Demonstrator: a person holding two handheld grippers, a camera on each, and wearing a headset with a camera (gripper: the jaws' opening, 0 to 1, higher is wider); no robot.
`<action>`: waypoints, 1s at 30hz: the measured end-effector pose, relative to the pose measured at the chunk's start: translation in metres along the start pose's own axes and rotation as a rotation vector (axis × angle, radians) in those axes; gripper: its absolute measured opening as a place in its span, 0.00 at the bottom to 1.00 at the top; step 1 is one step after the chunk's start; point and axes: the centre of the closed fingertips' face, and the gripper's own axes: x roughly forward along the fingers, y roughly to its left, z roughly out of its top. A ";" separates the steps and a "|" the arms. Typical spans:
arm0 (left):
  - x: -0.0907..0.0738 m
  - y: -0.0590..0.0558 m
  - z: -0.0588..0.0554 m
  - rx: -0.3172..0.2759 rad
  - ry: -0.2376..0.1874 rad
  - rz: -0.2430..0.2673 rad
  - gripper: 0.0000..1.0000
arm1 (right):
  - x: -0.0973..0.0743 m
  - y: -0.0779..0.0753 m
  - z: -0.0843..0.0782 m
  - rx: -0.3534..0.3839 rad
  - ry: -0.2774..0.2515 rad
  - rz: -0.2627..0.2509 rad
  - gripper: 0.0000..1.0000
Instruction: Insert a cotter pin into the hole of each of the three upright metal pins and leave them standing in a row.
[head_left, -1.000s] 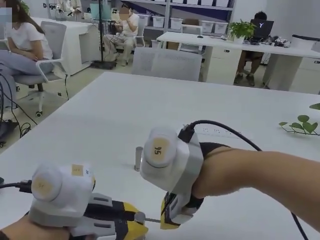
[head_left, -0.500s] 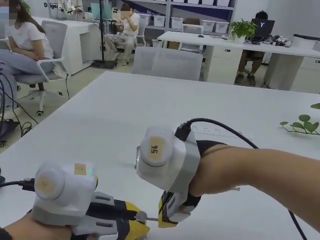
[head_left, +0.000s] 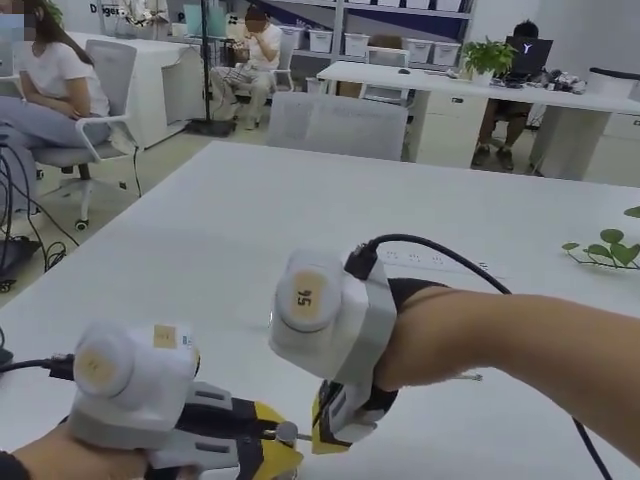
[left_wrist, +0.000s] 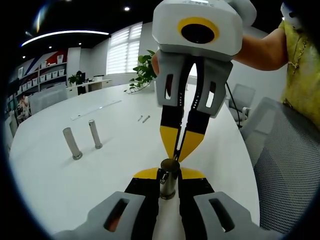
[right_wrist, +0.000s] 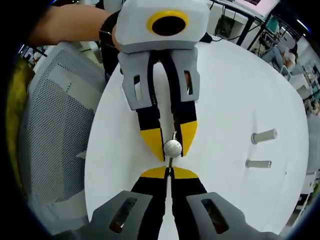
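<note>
The metal pin (left_wrist: 168, 179) is clamped between the yellow tips of the left gripper (left_wrist: 169, 175), low at the near edge of the table (head_left: 300, 220). It's held upright, long axis crossways to those jaws. In the right gripper view it's seen end-on as a round top (right_wrist: 173, 148), so that end is pointed straight up at the right gripper (right_wrist: 170, 172). That gripper is brought in from above with its jaws pinched together on a thin cotter pin (right_wrist: 171, 161), which runs along the jaws with its tip right at the pin's top. Whether it's actually in the hole can't be told, too small. Two other metal pins (left_wrist: 72, 143) are stood near each other further out on the table, well apart from the held one. A couple of spare cotter pins (left_wrist: 143, 119) are laid flat beyond them. The table is plain white, with a leafy plant (head_left: 600, 250) at its right edge and a grey mesh chair (head_left: 335, 125) at the far side. Behind that, an open office with desks, shelves and seated people can be made out.
</note>
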 end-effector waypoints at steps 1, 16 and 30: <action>0.000 0.000 0.000 0.001 0.000 0.000 0.12 | 0.000 0.000 0.000 -0.002 -0.001 -0.001 0.02; 0.004 -0.004 0.002 0.007 0.004 -0.014 0.12 | 0.000 0.000 0.001 -0.021 0.001 0.000 0.02; 0.007 -0.007 0.003 0.017 0.010 -0.027 0.12 | 0.000 0.002 0.004 -0.031 -0.006 0.003 0.03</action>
